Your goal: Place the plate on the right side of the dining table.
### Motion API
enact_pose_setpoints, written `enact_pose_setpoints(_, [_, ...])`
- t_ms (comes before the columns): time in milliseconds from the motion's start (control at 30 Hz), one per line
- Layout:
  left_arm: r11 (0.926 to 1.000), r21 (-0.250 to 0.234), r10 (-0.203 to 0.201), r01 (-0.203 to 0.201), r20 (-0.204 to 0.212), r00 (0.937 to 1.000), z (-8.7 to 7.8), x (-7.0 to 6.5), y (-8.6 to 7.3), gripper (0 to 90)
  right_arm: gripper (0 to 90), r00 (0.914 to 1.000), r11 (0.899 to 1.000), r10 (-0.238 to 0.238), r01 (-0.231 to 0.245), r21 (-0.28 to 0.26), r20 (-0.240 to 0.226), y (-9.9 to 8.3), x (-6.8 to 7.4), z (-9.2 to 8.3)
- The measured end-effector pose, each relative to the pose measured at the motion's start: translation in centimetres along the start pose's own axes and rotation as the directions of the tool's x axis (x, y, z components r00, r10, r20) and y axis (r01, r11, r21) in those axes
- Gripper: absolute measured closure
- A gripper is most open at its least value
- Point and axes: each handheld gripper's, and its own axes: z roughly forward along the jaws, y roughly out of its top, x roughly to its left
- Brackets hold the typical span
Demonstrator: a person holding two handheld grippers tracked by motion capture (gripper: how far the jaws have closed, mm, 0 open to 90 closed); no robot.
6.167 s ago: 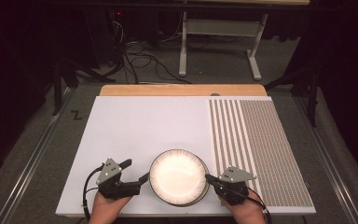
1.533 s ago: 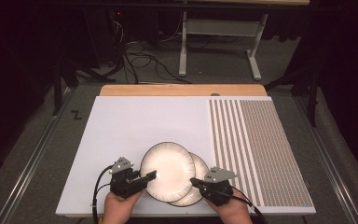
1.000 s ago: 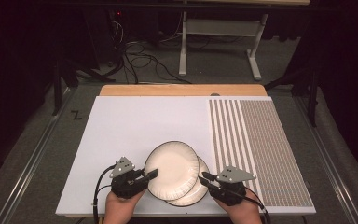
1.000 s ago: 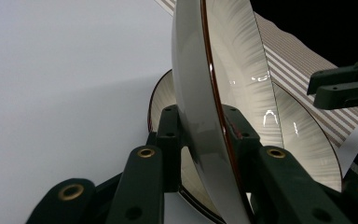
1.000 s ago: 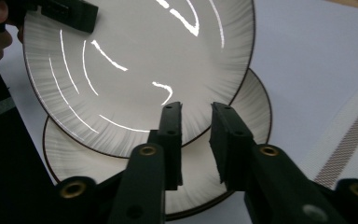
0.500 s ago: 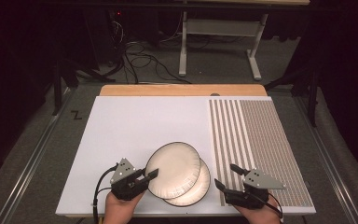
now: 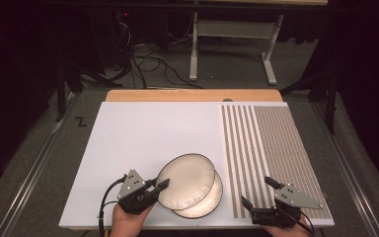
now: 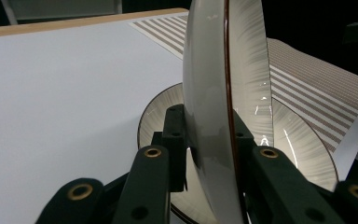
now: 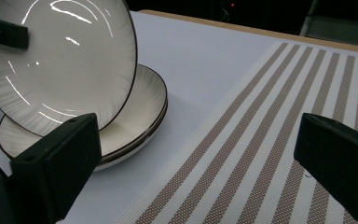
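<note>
Upper plate (image 7: 185, 180), lower centre of high view, is tilted up off the lower plate (image 7: 205, 202), which lies flat on the white mat (image 7: 148, 138); its right edge overlaps the lower plate. Left hand-held gripper (image 7: 160, 186) is clamped on the upper plate's left rim; in left gripper view the rim (image 8: 214, 121) sits btwn both jaws, plate nearly edge-on. Right hand-held gripper (image 7: 259, 195), lower right of frame, stands over the striped mat (image 7: 271, 148), well apart from both plates. Its jaws have just been opening and are now wide, w/ nothing btwn them. Mats cover the wooden worktop (image 7: 192, 95).
</note>
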Motion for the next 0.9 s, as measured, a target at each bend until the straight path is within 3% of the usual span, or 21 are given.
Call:
enact_pose_setpoints(100, [0.9999,-0.009,0.014,-0.014,0.001,0.9999,0.0,-0.2,0.1,76.9,0.4,0.9999,1.0,0.014,-0.014,-0.01,0.004,0.0,-0.2,0.1])
enact_pose_setpoints(233, [0.9996,-0.016,0.023,-0.023,0.003,0.9997,0.0,-0.2,0.1,77.4,0.4,0.9999,1.0,-0.008,0.008,0.001,-0.012,0.1,-0.1,0.4])
enact_pose_setpoints(467, [0.9996,-0.026,0.005,-0.005,0.007,1.0,0.2,0.0,0.1,77.9,3.4,0.9977,0.999,-0.044,0.043,-0.007,-0.052,0.7,0.6,1.8])
enact_pose_setpoints(767, [0.9995,-0.033,0.003,-0.002,0.012,0.9999,0.5,0.4,0.1,78.1,3.4,0.9968,0.999,-0.04,0.042,0.028,-0.069,2.2,1.4,4.6])
enact_pose_setpoints(900, [0.9992,-0.039,0.002,-0.002,0.016,0.9999,0.7,0.4,0.2,78.2,4.3,0.9945,0.998,-0.036,0.04,0.041,-0.098,3.1,1.7,6.3])
